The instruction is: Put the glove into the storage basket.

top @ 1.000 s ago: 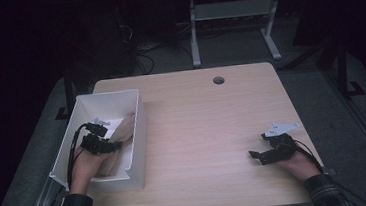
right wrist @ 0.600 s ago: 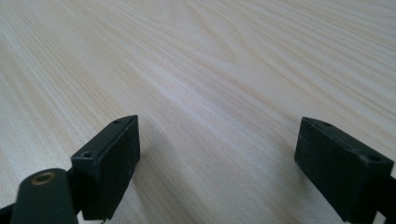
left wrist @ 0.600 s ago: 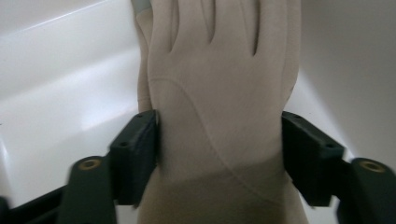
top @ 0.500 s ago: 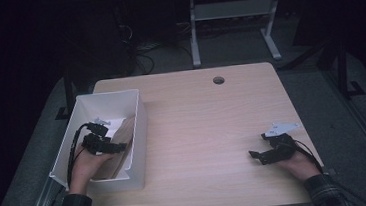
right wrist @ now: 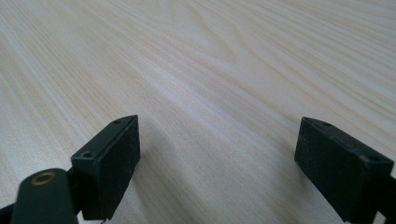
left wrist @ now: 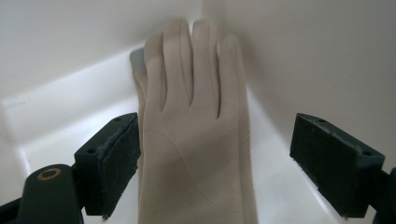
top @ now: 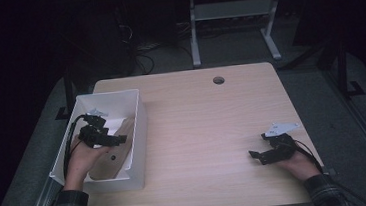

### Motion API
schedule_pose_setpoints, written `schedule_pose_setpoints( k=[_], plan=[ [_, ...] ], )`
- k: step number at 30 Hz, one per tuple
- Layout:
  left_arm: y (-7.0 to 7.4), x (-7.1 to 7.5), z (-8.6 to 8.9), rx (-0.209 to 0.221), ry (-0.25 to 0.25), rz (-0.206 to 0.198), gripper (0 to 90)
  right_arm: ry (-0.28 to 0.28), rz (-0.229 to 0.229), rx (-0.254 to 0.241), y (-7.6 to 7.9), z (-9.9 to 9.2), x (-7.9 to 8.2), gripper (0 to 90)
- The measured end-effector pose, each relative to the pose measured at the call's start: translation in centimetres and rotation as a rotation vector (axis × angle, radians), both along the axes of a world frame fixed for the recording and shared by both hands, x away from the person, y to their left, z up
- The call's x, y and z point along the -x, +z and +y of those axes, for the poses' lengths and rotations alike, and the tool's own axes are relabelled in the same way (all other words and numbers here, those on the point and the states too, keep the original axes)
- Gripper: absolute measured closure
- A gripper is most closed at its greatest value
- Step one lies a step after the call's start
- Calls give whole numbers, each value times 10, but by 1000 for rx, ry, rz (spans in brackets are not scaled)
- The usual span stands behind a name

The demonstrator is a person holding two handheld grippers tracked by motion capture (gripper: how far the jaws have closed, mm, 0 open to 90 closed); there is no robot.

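Observation:
A beige glove (top: 120, 151) (left wrist: 196, 140) lies flat in the white bin (top: 140, 118), its fingers pointing into a corner. Just above it hangs my left gripper (top: 114, 139) (left wrist: 215, 168). Its jaws have just been opening and now stand wide, one on each side of the glove's palm, with neither pad pressing on it. Near the table's front right, my right gripper (top: 257, 156) (right wrist: 217, 163) rests low over the bare wood, open, with nothing between its jaws.
The bin stands at the left edge of the light wooden table (top: 202, 116). A round cable hole (top: 218, 80) sits near the far edge. Beyond the table are a dark floor, cables and a desk frame (top: 194, 36).
My left gripper has risen a little inside the bin above the glove. The right hand and its gripper have stayed in place.

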State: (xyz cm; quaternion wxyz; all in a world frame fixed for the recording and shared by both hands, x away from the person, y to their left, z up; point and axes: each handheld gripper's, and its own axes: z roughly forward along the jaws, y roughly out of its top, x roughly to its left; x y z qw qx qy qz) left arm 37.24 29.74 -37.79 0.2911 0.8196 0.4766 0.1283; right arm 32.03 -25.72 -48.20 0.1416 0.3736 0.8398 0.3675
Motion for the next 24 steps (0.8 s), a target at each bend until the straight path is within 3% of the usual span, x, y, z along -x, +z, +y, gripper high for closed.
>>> schedule_pose_setpoints(
  k=[13,24],
  plan=[
    [50,0,-19,26,-40,-50,157,1,0,0,0,0,0,135],
    [79,2,-54,54,-94,-88,157,1,-1,0,0,0,0,135]
  ],
)
